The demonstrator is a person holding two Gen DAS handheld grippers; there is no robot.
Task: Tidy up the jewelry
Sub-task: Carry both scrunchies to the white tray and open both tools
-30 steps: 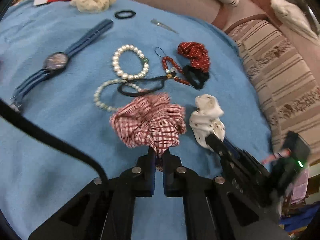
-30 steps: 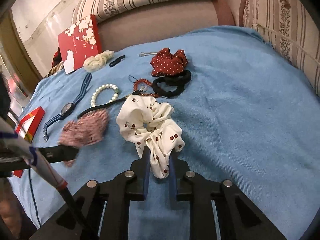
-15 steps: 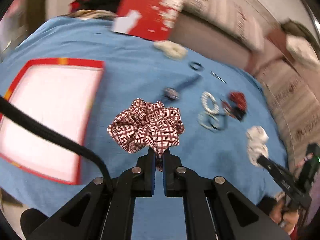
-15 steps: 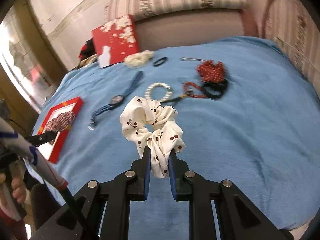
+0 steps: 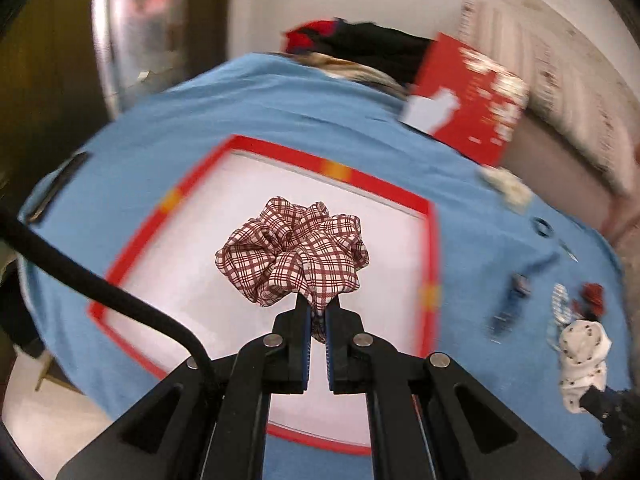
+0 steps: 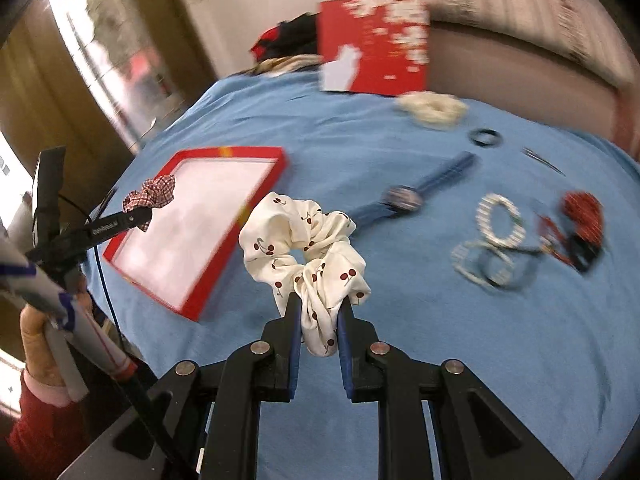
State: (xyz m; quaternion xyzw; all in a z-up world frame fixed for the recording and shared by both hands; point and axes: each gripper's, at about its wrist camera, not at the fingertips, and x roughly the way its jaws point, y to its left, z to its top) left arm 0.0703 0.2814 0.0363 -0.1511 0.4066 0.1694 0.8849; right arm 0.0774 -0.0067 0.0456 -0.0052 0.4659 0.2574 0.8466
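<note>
My left gripper (image 5: 318, 312) is shut on a red plaid scrunchie (image 5: 292, 256) and holds it above the white inside of a red-rimmed tray (image 5: 430, 264). My right gripper (image 6: 318, 312) is shut on a white cherry-print scrunchie (image 6: 304, 244) and holds it above the blue cloth, just right of the same tray (image 6: 256, 196). The left gripper and plaid scrunchie (image 6: 154, 192) also show over the tray's left edge in the right wrist view. The white scrunchie (image 5: 582, 360) shows at the far right of the left wrist view.
On the blue cloth (image 6: 460, 320) lie a blue watch (image 6: 404, 196), pearl bracelets (image 6: 500, 224), a red-and-black scrunchie pile (image 6: 580, 224), a black hair tie (image 6: 486, 137), a hair clip (image 6: 544, 162) and a cream scrunchie (image 6: 434, 108). A red box lid (image 6: 374, 44) leans at the back.
Both grippers lifted their scrunchies off the cloth and swung left. The left one now hangs over the tray; the right one has come close to the tray's right edge.
</note>
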